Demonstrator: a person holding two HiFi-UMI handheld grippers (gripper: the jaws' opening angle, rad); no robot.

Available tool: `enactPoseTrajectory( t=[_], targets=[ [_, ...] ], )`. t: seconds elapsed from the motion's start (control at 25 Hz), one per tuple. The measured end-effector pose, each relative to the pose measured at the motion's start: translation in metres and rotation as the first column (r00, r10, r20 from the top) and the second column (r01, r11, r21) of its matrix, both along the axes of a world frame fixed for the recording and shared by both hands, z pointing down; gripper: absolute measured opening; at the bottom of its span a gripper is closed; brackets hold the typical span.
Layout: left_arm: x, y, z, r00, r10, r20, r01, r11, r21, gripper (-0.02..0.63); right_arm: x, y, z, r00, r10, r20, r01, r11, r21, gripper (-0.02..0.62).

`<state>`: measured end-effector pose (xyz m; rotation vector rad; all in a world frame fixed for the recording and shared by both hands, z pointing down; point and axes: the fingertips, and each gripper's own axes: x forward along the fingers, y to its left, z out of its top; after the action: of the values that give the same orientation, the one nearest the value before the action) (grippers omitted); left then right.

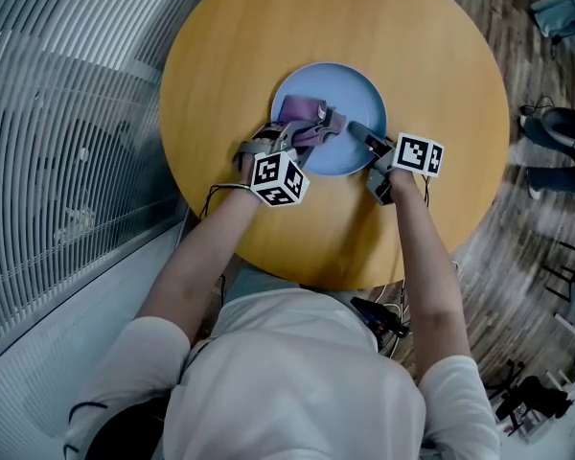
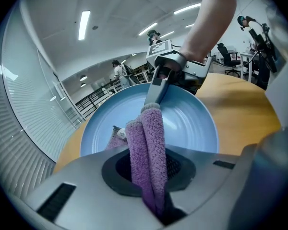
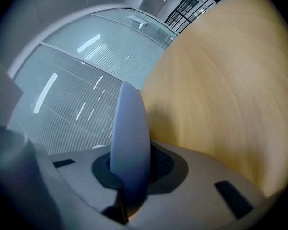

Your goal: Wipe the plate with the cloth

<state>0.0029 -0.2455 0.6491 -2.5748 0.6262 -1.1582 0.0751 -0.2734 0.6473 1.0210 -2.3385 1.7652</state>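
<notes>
Two hand-held claws meet at a pale blue plate (image 1: 356, 92) lying on a round wooden table (image 1: 431, 56), the person leaning over it from the near edge. The left claw (image 1: 309, 134) is clamped on a folded purple cloth (image 1: 302, 113), which stands up between its jaws while its loose end rests on the left part of the plate. The right claw (image 1: 357, 132) is closed to a narrow gap on the plate's near-right rim, which shows edge-on between its jaws, and a ribbed glass wall (image 1: 57, 113) runs along the table's left.
</notes>
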Motion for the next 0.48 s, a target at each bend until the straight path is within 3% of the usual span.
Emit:
enactPoseTrajectory(
  t=[0.48],
  targets=[
    [-0.005,-0.005,-0.042,0.998,-0.033,-0.059,0.035,0.999,0.031,0.054,-0.005,0.009,-0.026,1.000,-0.012,-0.012,0.012,0.999,0.051,0.066]
  ],
)
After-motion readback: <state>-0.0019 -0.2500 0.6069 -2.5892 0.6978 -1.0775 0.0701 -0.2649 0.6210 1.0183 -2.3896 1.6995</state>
